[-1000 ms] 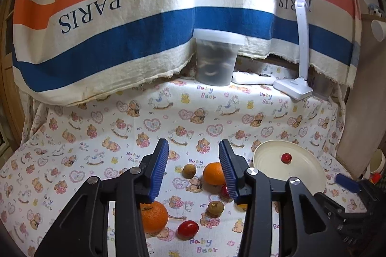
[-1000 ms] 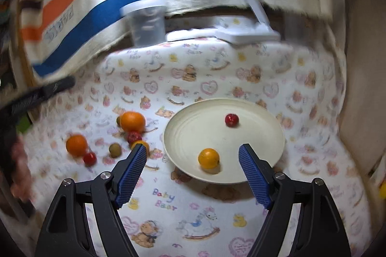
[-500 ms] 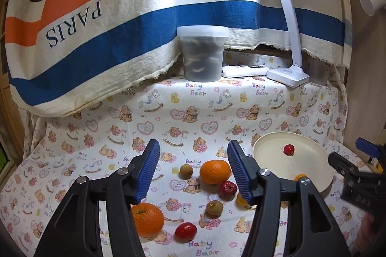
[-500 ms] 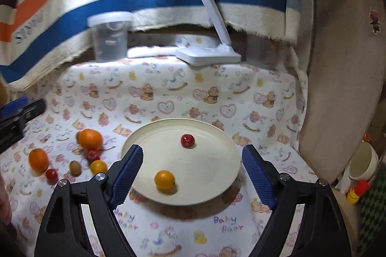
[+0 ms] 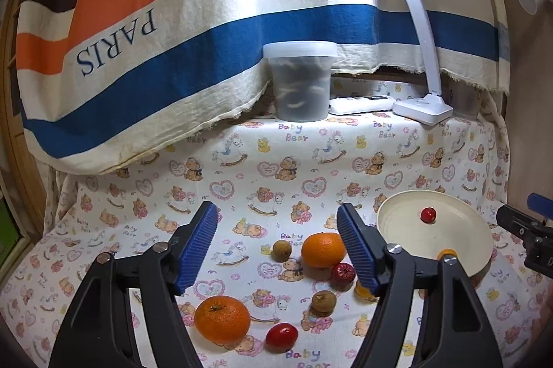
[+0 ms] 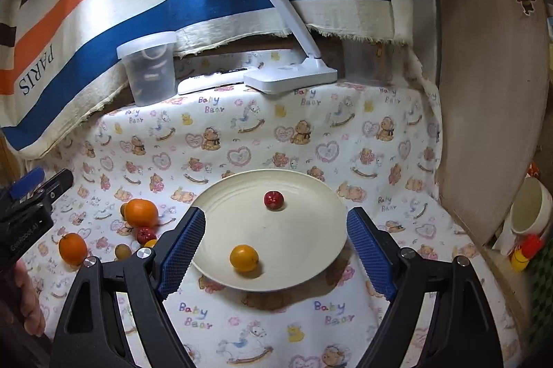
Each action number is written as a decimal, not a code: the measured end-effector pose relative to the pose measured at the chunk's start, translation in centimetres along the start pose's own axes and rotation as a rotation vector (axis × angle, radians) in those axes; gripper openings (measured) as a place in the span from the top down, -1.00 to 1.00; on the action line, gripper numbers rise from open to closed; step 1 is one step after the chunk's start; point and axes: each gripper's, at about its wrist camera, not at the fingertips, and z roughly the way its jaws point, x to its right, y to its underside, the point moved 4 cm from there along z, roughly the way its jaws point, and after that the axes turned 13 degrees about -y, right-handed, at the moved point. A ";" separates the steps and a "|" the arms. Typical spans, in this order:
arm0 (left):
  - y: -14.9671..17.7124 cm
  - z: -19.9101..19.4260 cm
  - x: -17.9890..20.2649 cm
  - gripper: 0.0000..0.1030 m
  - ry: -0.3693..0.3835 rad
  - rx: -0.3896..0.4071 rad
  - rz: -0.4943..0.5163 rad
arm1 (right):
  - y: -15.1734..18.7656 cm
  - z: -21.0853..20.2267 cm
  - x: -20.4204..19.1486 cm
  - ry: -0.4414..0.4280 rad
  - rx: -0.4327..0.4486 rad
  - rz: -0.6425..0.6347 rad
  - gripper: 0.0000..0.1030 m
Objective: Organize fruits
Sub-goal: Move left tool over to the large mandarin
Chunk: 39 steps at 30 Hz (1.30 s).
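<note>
Left gripper: jaws opening, empty, hovering above large round orange | Right gripper: wide open, empty, above cream round plate

Striped PARIS cloth behind; lit desk lamp.

small orange fruit: half hidden by left hand-held gripper | tub contents: unclear

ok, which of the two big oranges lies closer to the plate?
The far orange, touching the red fruit and flanked by small fruits near the plate. The other orange sits apart, nearest the camera.
</note>
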 end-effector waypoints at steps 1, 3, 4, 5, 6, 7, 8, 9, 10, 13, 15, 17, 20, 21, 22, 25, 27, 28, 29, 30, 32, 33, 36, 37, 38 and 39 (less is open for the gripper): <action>-0.1 -0.1 0.3 -0.44 0.008 0.000 0.001 | 0.0 -0.4 -0.1 0.021 0.015 -0.024 -0.66; -0.1 -0.3 0.8 -0.51 0.016 -0.003 0.007 | -0.1 -1.0 -0.5 0.047 0.044 -0.054 -0.66; -0.1 -0.4 1.1 -0.53 0.020 -0.001 0.015 | -0.2 -1.2 -0.6 0.045 0.050 -0.058 -0.66; 0.0 -0.6 1.4 -0.53 0.021 0.006 0.029 | -0.3 -1.3 -0.7 0.038 0.051 -0.059 -0.66; 0.1 -0.8 1.7 -0.56 0.016 0.014 0.045 | -0.3 -1.4 -0.7 0.028 0.050 -0.056 -0.66; 0.1 -0.9 1.9 -0.58 0.009 0.024 0.063 | -0.3 -1.4 -0.7 0.020 0.048 -0.051 -0.66; 0.1 -1.1 2.1 -0.58 0.001 0.037 0.083 | -0.3 -1.5 -0.8 0.013 0.047 -0.049 -0.66; 0.0 -1.5 2.2 -0.58 -0.009 0.059 0.105 | -0.3 -1.4 -0.8 0.011 0.047 -0.049 -0.66; -0.2 -1.8 2.1 -0.61 -0.018 0.081 0.114 | -0.3 -1.4 -0.9 0.010 0.046 -0.052 -0.66; -0.8 -2.8 1.7 -0.67 -0.004 0.114 0.120 | -0.2 -1.3 -1.1 0.003 0.045 -0.057 -0.66; -1.2 -3.3 1.1 -0.68 -0.024 0.119 0.122 | -0.1 -1.2 -1.0 0.003 0.040 -0.050 -0.66; -1.5 -3.6 0.3 -0.68 -0.030 0.113 0.103 | 0.0 -1.0 -0.8 0.000 0.033 -0.036 -0.66; -1.5 -3.4 -1.6 -0.70 -0.030 0.061 0.064 | 0.0 -0.9 -0.5 -0.005 0.031 -0.021 -0.66; -1.3 -3.1 -2.1 -0.70 -0.036 0.035 0.057 | 0.0 -1.0 -0.5 -0.006 0.031 -0.020 -0.66; -1.1 -2.8 -2.7 -0.70 -0.048 0.000 0.051 | 0.0 -0.9 -0.6 -0.008 0.030 -0.020 -0.66; 0.0 -1.7 -4.2 -0.70 -0.045 -0.091 0.039 | 0.1 -0.8 -0.8 -0.012 0.024 -0.029 -0.66; 0.9 -0.4 -5.1 -0.70 -0.031 -0.172 0.021 | 0.2 -0.8 -1.0 -0.013 0.024 -0.037 -0.66; 1.6 0.4 -5.4 -0.70 -0.013 -0.221 0.004 | 0.2 -0.7 -1.2 -0.011 0.022 -0.045 -0.66; 2.2 1.1 -5.7 -0.70 0.005 -0.263 -0.015 | 0.3 -0.5 -1.4 -0.007 0.018 -0.053 -0.66; 2.9 1.8 -6.0 -0.69 0.019 -0.297 -0.037 | 0.4 -0.5 -1.5 -0.006 0.015 -0.058 -0.66; 4.1 2.9 -6.2 -0.69 -0.003 -0.341 -0.047 | 0.5 -0.3 -1.7 -0.007 0.009 -0.066 -0.66; 4.5 3.3 -6.1 -0.69 -0.012 -0.356 -0.042 | 0.6 -0.2 -1.7 -0.010 0.006 -0.068 -0.66; 5.5 4.1 -5.7 -0.69 -0.004 -0.399 -0.035 | 0.7 -0.2 -1.9 -0.027 -0.003 -0.065 -0.66; 5.8 4.3 -5.6 -0.69 -0.002 -0.413 -0.037 | 0.7 -0.2 -2.0 -0.034 -0.005 -0.063 -0.66; 6.0 4.6 -5.6 -0.68 0.009 -0.429 -0.041 | 0.7 -0.1 -2.1 -0.039 -0.008 -0.064 -0.66; 6.2 4.8 -5.5 -0.64 0.024 -0.443 -0.048 | 0.7 -0.1 -2.1 -0.040 -0.008 -0.066 -0.66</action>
